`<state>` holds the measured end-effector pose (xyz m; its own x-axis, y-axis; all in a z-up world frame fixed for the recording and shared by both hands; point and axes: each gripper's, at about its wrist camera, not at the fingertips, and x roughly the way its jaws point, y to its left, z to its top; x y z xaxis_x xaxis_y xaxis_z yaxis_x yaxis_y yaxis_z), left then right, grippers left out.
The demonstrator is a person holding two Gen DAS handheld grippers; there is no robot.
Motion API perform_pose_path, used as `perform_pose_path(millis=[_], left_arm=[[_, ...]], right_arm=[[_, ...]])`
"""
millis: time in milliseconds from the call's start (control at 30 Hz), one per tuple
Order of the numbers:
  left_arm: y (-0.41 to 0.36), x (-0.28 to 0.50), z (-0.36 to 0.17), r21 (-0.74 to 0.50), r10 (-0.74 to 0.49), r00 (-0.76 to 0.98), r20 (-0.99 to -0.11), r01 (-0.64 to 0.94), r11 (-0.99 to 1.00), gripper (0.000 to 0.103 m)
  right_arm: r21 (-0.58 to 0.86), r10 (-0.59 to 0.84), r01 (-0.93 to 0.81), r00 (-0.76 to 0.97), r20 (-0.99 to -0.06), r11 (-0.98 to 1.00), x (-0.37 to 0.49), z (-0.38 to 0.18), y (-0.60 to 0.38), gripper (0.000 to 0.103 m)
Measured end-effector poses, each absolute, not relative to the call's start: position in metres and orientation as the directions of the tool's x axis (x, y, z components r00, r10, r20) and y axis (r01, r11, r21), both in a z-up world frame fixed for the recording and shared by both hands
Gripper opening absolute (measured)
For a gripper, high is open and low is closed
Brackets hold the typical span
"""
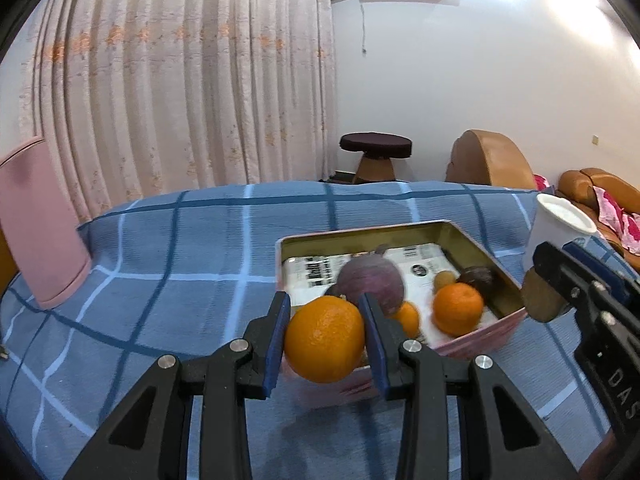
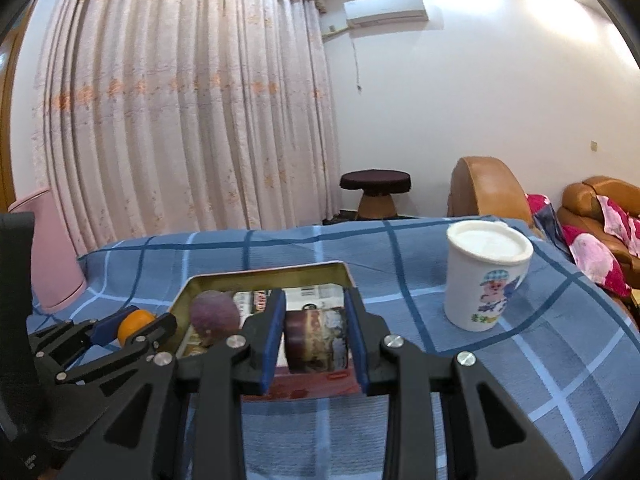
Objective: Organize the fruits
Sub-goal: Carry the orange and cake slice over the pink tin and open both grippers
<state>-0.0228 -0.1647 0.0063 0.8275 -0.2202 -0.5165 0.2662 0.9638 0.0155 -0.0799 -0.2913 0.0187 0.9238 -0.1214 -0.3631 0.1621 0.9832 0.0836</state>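
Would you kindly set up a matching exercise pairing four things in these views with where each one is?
Things:
1. big orange
2. purple fruit
3. mug
4. brown fruit

Places:
A. standing on the blue checked cloth, outside the tin
B. lying in the tin
C. between the right gripper's fingers
D. between the left gripper's fingers

Pairs: 1-D, 2-B, 3-A, 4-C

curtain (image 1: 180, 80) | white wall (image 1: 480, 80) | stool (image 1: 376, 148) | sofa (image 1: 600, 188), possibly leather

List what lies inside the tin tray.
Inside the tin tray: a purple fruit, two small oranges, a dark fruit, a pale one, over printed paper. Its near corner is hidden by the held orange.
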Motion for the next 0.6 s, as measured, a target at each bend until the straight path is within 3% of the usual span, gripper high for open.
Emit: perform_pose_path(millis=[600], left_arm=[[-0.199,0.015,0.015,-0.006,-0.251,0.834,-0.491,0.285,0.958,0.038]], right_arm=[[0.109,-0.142,0.202,0.903,-0.406,0.973,-0.018,0.024,-0.322,0.033]])
